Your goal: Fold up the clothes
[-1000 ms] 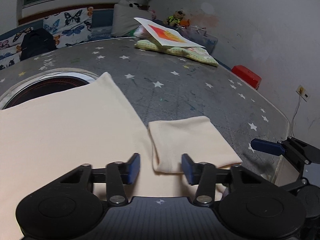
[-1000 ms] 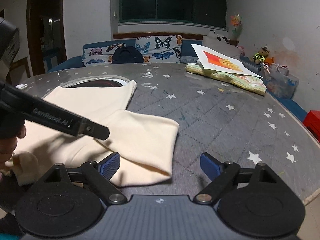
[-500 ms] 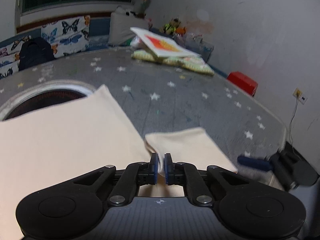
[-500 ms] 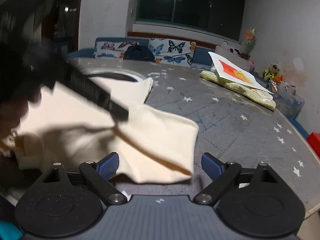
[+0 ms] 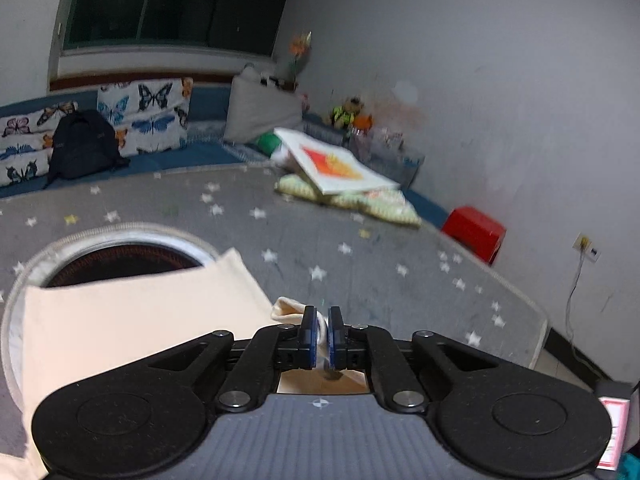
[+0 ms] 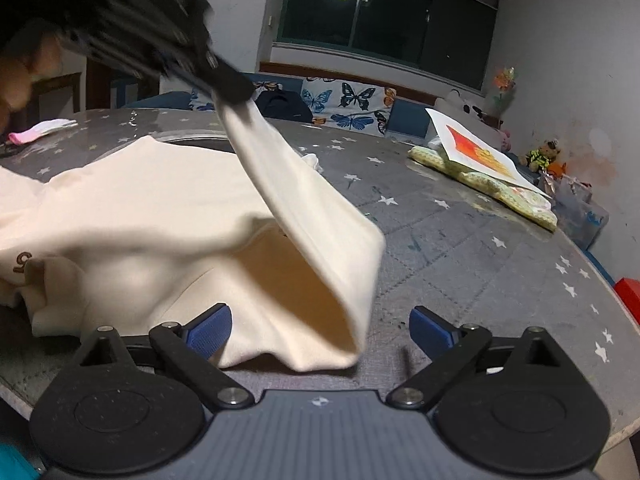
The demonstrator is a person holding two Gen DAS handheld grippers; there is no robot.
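Note:
A cream garment lies spread on the grey star-patterned table. My left gripper is shut on the cream sleeve and holds it lifted. In the right wrist view the left gripper hangs high at upper left with the sleeve stretched down from it, its cuff opening toward the camera. My right gripper is open, low at the table's near edge, with the cuff between and just beyond its fingers.
A book on a green patterned cushion lies at the far right of the table. A round dark opening sits under the garment's far edge. A small pink cloth lies far left. A red box stands off the table.
My left gripper closed on the sleeve and lifted it up off the table. The sleeve went from lying flat to hanging stretched. The right gripper stayed open near the cuff.

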